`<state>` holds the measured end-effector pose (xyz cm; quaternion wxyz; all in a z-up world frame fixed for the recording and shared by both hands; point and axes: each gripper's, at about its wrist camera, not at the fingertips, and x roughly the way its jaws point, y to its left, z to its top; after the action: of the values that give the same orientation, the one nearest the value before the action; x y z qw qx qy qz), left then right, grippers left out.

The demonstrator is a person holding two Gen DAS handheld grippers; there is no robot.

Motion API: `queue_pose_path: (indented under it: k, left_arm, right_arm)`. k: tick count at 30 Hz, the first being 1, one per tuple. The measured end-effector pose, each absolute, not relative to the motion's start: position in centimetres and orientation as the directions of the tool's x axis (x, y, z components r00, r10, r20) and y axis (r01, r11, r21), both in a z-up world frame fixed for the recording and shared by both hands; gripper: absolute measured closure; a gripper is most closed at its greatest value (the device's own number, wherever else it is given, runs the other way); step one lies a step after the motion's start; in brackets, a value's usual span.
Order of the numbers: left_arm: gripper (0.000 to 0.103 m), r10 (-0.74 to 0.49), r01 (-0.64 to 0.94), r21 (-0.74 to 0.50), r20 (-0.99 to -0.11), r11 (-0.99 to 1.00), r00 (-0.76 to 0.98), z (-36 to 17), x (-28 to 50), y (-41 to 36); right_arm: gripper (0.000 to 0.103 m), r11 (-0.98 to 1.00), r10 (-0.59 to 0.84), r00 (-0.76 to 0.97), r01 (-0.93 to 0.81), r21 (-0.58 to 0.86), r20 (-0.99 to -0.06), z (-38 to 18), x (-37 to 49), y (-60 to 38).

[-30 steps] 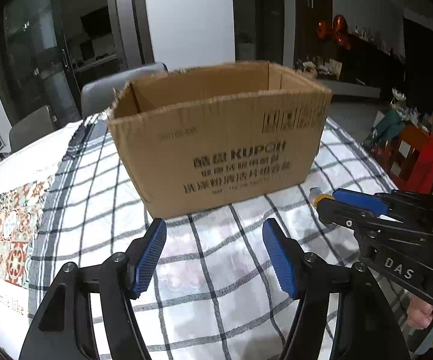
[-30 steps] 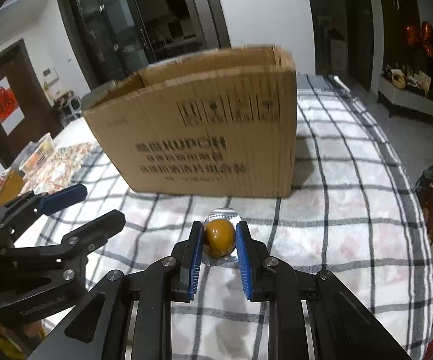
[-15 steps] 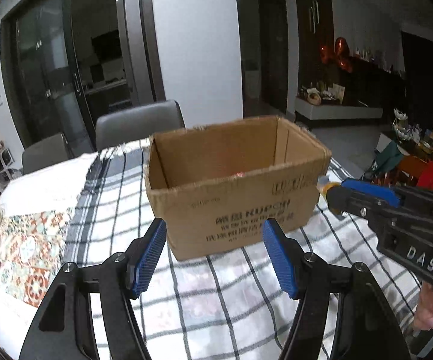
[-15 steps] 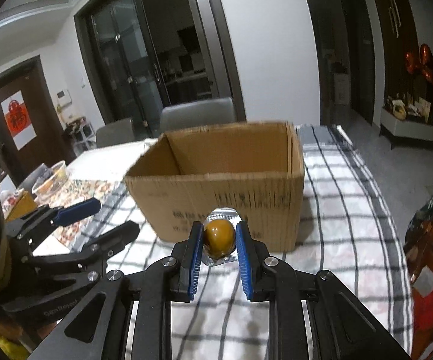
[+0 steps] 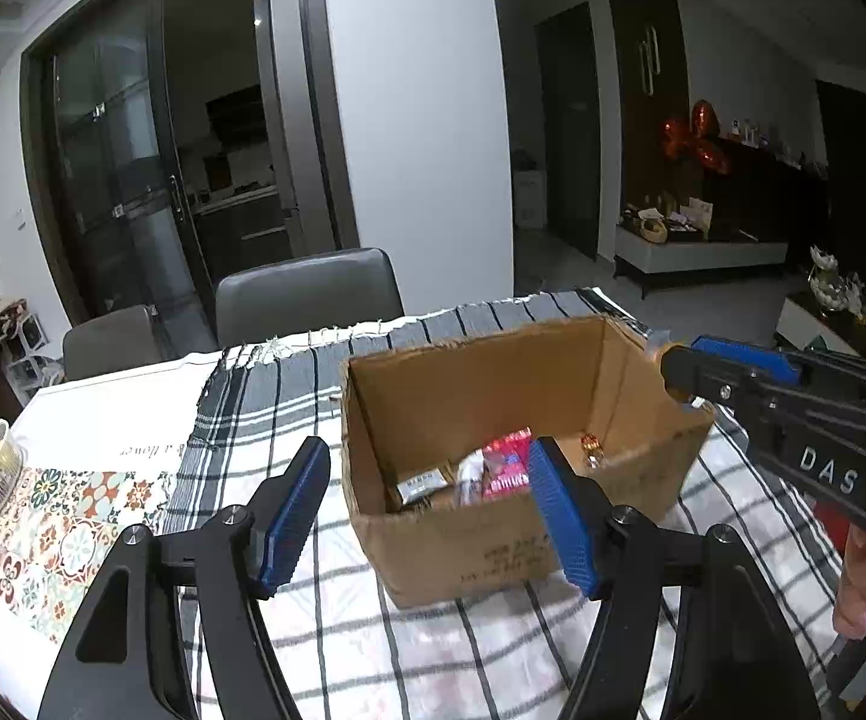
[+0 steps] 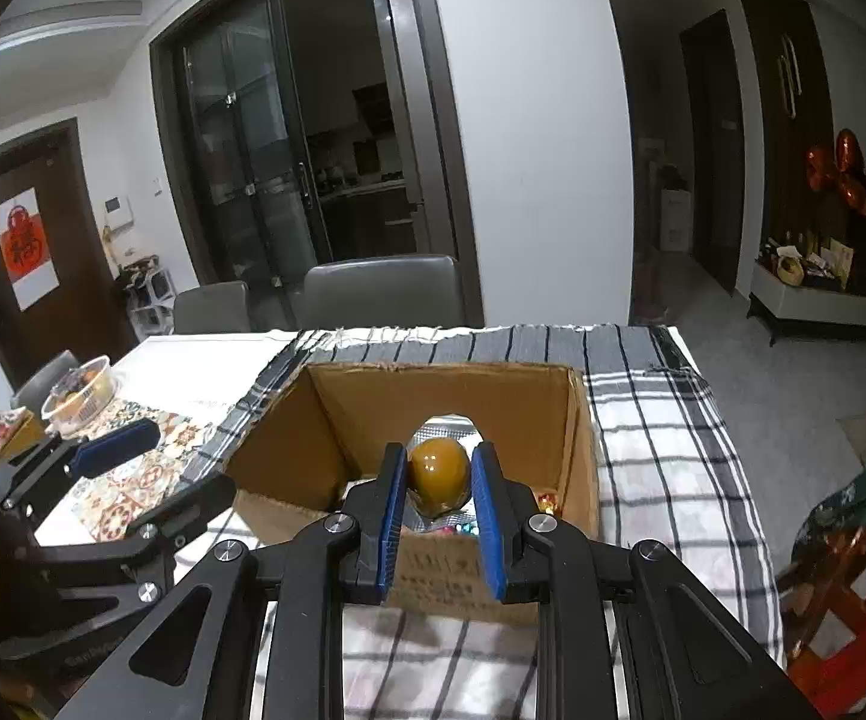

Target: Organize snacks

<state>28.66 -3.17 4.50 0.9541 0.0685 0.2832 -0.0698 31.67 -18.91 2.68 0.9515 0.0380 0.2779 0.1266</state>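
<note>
Checked woven tablecloth [image 6: 661, 432], corrugated cardboard box [image 6: 577, 420], glossy amber egg-shaped snack [image 6: 439, 474]

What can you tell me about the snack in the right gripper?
The snack is a glossy amber-brown, egg-shaped piece sealed in clear plastic with a silvery foil backing showing above and below it. The right gripper is shut on it, blue pads pressing both sides. It hangs clear of the table, in front of the open cardboard box, touching nothing else visible.

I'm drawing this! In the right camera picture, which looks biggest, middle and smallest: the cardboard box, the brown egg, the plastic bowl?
1. Cardboard box, biggest.
2. Plastic bowl and brown egg look alike; the egg is much nearer the camera, so I won't rank them.
</note>
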Motion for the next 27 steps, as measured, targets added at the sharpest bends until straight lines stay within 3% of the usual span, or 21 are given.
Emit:
queue_pose_path:
  k: [4, 6, 10, 13, 16, 21, 23, 27]
  left_arm:
    - [0.033, -0.086, 0.163, 0.094, -0.548, 0.982, 0.832, 4.6, 30.0, -3.1]
    - [0.032, -0.081, 0.158, 0.096, -0.546, 0.983, 0.834, 4.6, 30.5, -3.1]
    - [0.028, -0.080, 0.154, 0.095, -0.539, 0.983, 0.838, 4.6, 30.7, -3.0]
    - [0.019, -0.080, 0.154, 0.099, -0.522, 0.983, 0.849, 4.7, 29.9, -3.0]
    - [0.015, -0.071, 0.141, 0.110, -0.485, 0.984, 0.872, 5.1, 28.4, -3.0]
    - [0.010, -0.065, 0.133, 0.120, -0.455, 0.984, 0.888, 5.4, 25.3, -3.1]
    - [0.008, -0.070, 0.134, 0.109, -0.455, 0.985, 0.888, 5.4, 24.0, -3.1]
    - [0.003, -0.083, 0.134, 0.080, -0.457, 0.988, 0.886, 5.4, 21.4, -2.7]
  right_arm:
    - [0.078, 0.967, 0.253, 0.813, -0.208, 0.144, -0.525, 2.5, 33.2, -18.8]
    - [0.062, 0.969, 0.248, 0.805, -0.198, 0.149, -0.539, 2.3, 33.7, -18.9]
    - [0.061, 0.973, 0.230, 0.807, -0.181, 0.142, -0.543, 1.9, 33.6, -19.3]
    - [0.060, 0.975, 0.221, 0.805, -0.173, 0.139, -0.550, 1.6, 32.7, -19.6]
    - [0.050, 0.978, 0.209, 0.806, -0.162, 0.134, -0.554, 1.3, 31.3, -20.0]
    - [0.049, 0.979, 0.205, 0.807, -0.156, 0.133, -0.554, 1.1, 27.9, -20.3]
    - [0.041, 0.980, 0.197, 0.812, -0.148, 0.132, -0.549, 1.2, 26.3, -20.4]
    - [0.036, 0.982, 0.184, 0.829, -0.131, 0.135, -0.529, 1.8, 23.1, -20.9]
